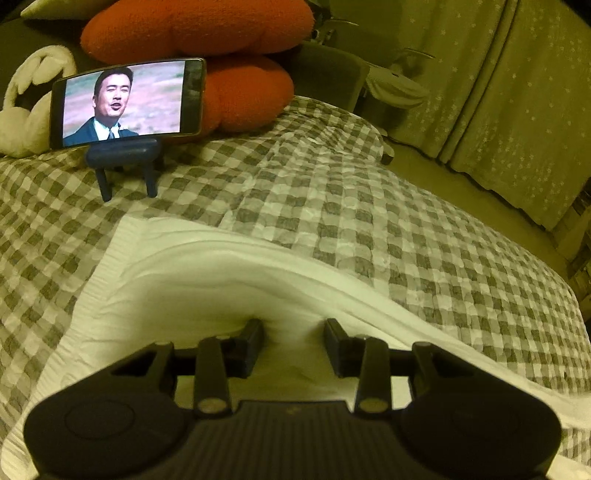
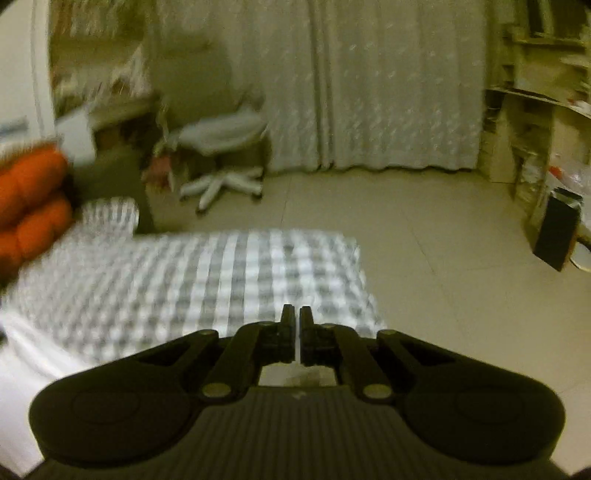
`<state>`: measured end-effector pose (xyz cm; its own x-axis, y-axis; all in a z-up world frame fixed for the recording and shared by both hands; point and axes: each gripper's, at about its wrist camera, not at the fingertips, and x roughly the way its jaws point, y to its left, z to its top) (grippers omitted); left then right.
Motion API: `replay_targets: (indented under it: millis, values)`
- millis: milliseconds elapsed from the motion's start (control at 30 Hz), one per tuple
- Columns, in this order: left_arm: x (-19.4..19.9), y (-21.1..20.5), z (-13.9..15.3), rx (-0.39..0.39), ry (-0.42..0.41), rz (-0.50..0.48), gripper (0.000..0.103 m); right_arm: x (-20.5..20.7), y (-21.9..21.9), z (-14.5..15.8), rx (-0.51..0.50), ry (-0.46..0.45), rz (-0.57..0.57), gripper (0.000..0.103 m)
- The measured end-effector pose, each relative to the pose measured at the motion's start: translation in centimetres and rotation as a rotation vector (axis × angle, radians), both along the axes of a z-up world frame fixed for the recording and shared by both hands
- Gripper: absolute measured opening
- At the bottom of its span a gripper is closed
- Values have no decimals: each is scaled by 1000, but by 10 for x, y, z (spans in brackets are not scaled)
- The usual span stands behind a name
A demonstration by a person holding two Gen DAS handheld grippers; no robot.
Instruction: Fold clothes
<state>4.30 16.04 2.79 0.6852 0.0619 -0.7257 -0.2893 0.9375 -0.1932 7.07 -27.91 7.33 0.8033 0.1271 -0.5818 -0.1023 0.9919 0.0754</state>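
White garment [image 1: 207,280] lies rumpled on the bed's checked cover [image 1: 406,229], near its front edge. Left claw [image 1: 293,332] sits low over it, jaws partly apart with a raised fold of the cloth between them; whether the pads press it, can't tell. Right claw [image 2: 296,325] is closed, nothing in it, over the bed corner. Phone [image 1: 127,103] on a stand further back, orange cushion [image 1: 207,33] behind it.
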Motion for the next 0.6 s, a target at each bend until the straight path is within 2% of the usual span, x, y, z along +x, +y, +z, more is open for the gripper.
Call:
replay_targets:
  millis: [133,233,333,367,400,433,467,567,600]
  values:
    - [-1,-7,-1,51,-7,-8,39,21,3,-23,0,86,-15,4]
    - [-2,-3,-1,27,-12,1,39,26,6,-28,24,108,-6,13]
    - [-2,0,-1,7,-21,10,39,25,8,-31,36,128,13,14]
    - [-2,0,-1,8,-23,11,40,25,8,-32,38,135,11,21]
    - [-2,-1,-1,14,-24,10,40,25,8,-33,40,143,8,38]
    - [-1,-2,-1,20,-24,9,41,24,8,-33,43,142,10,47]
    - [-1,-3,-2,27,-25,8,41,23,8,-32,47,137,12,51]
    - [0,-5,-2,41,-27,7,42,20,13,-33,50,144,47,50]
    - [0,-5,-2,43,-28,8,42,19,15,-34,33,148,58,38]
